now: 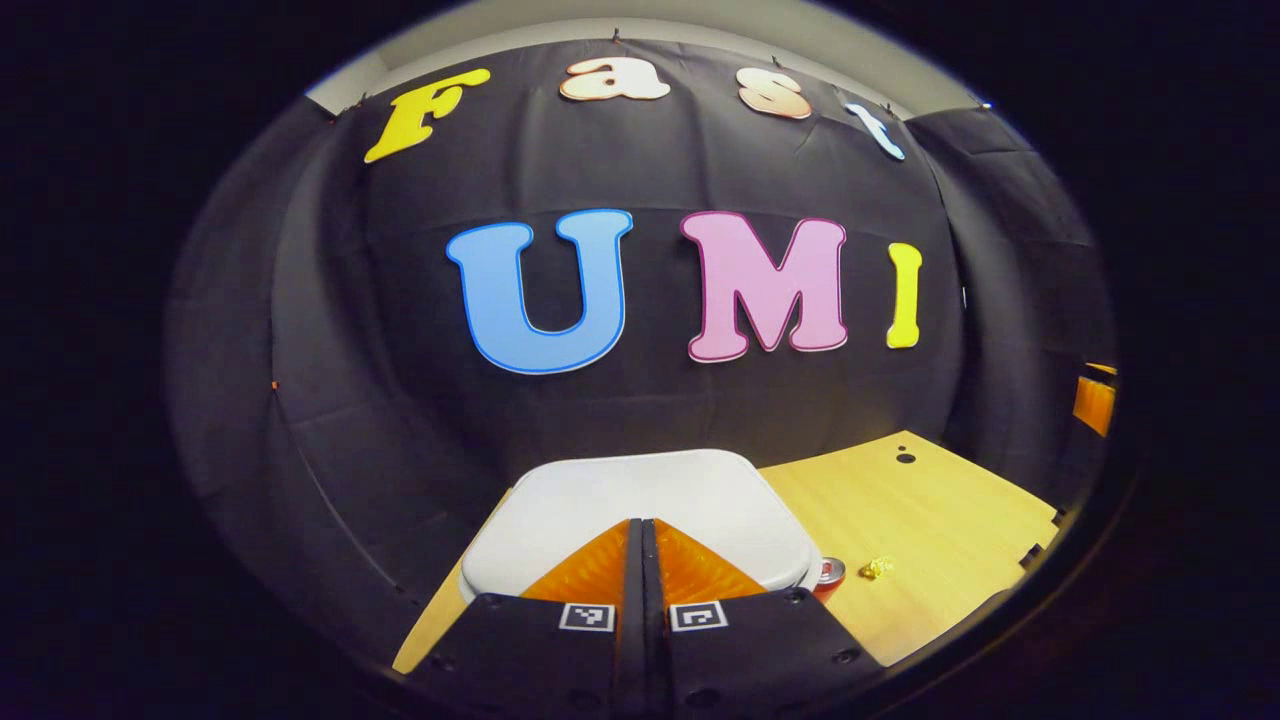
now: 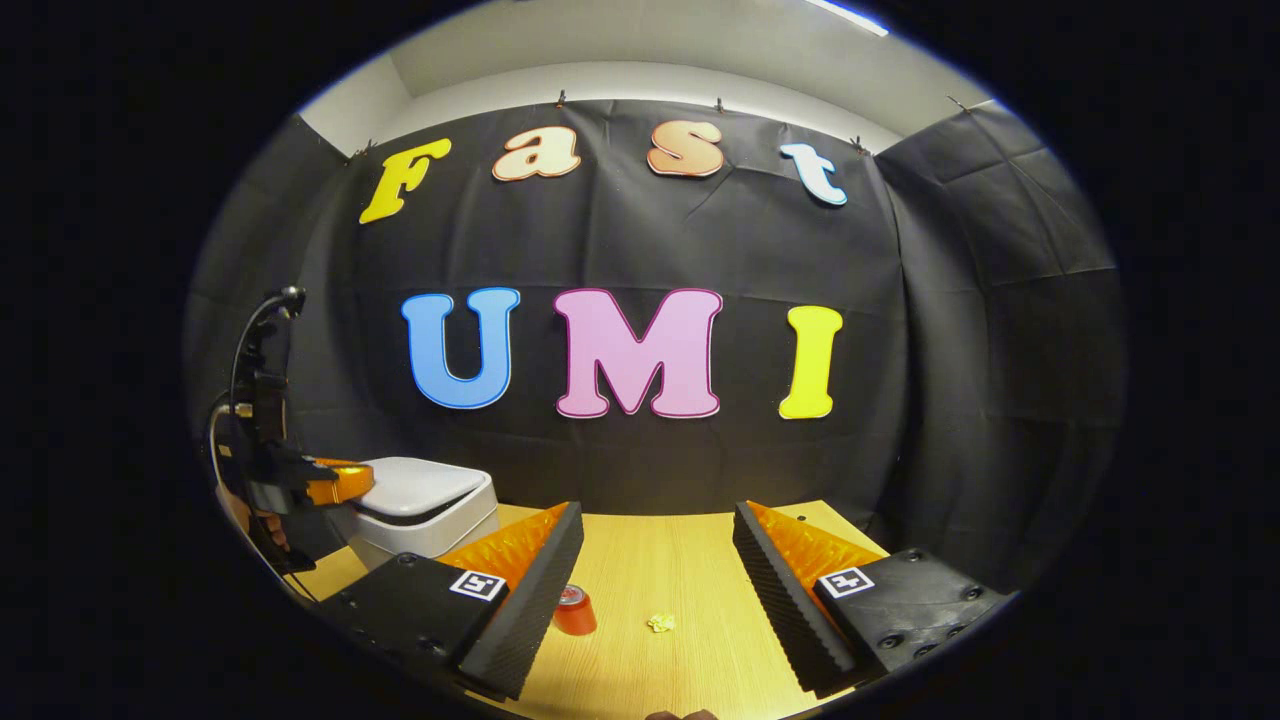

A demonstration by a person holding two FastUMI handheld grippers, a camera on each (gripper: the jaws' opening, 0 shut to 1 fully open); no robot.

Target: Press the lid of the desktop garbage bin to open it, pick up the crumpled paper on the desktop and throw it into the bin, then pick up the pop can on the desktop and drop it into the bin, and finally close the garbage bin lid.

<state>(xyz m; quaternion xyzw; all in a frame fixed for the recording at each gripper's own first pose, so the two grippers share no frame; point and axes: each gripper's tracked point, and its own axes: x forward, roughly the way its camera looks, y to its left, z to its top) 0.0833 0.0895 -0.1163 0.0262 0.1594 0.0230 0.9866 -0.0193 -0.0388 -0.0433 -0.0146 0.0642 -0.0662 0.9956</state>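
Here, left hand-held gripper (image 1: 642, 530) has its fingers closed together with nothing between them, tips over the white lid of the garbage bin (image 1: 640, 500) at lower centre of the left gripper view; contact can't be told. Pop can (image 1: 830, 572) and crumpled paper (image 1: 876, 568) sit on the table (image 1: 930, 520) just right of the bin. In the right gripper view, right hand-held gripper (image 2: 660, 530) is wide open above the table, with can and paper low between its fingers and the bin at lower left.

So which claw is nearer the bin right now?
Left. The left claw is shut just above the bin lid; the right claw hangs open over the table, off to the side.
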